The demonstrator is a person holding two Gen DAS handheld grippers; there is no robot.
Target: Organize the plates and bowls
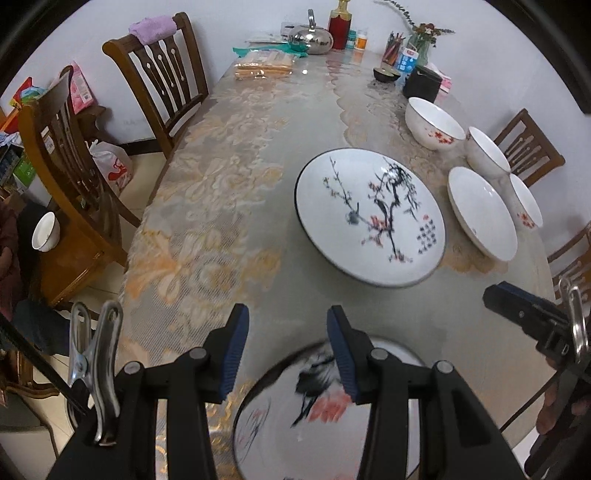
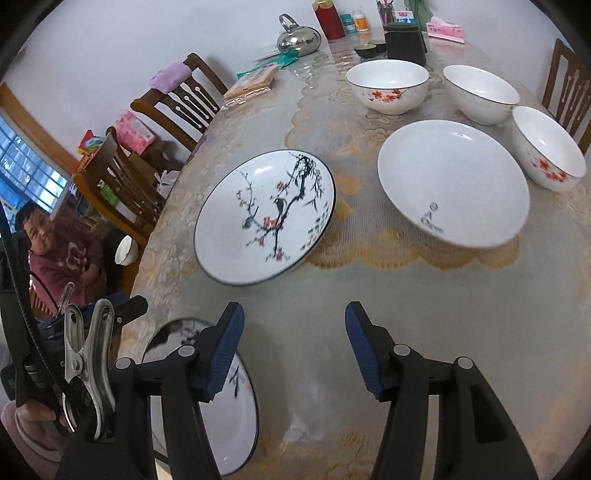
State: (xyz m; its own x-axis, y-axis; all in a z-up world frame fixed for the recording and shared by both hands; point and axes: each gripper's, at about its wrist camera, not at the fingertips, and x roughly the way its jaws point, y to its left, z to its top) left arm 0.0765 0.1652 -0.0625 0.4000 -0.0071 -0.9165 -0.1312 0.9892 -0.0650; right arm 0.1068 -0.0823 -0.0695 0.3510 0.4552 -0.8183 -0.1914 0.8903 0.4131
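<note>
My left gripper [image 1: 288,350] stands open over a painted plate [image 1: 295,424] lying at the table's near edge, with nothing between its fingers. That plate [image 2: 225,417] also shows low on the left in the right wrist view. My right gripper [image 2: 295,350] hangs open above bare tablecloth, and it [image 1: 517,314] appears at the right in the left wrist view. A second painted plate [image 1: 369,218] [image 2: 264,218] lies mid-table. To its right sit a plain white deep plate [image 2: 452,184] and three white bowls [image 2: 388,86] [image 2: 480,92] [image 2: 546,147], two with red blossoms.
At the table's far end stand a steel kettle [image 2: 299,38], a red bottle [image 2: 328,18] and a black container [image 2: 404,42]. Wooden chairs [image 1: 166,77] line the left side; one seat holds a small white bowl [image 1: 46,230]. A person [image 2: 62,251] sits at the left.
</note>
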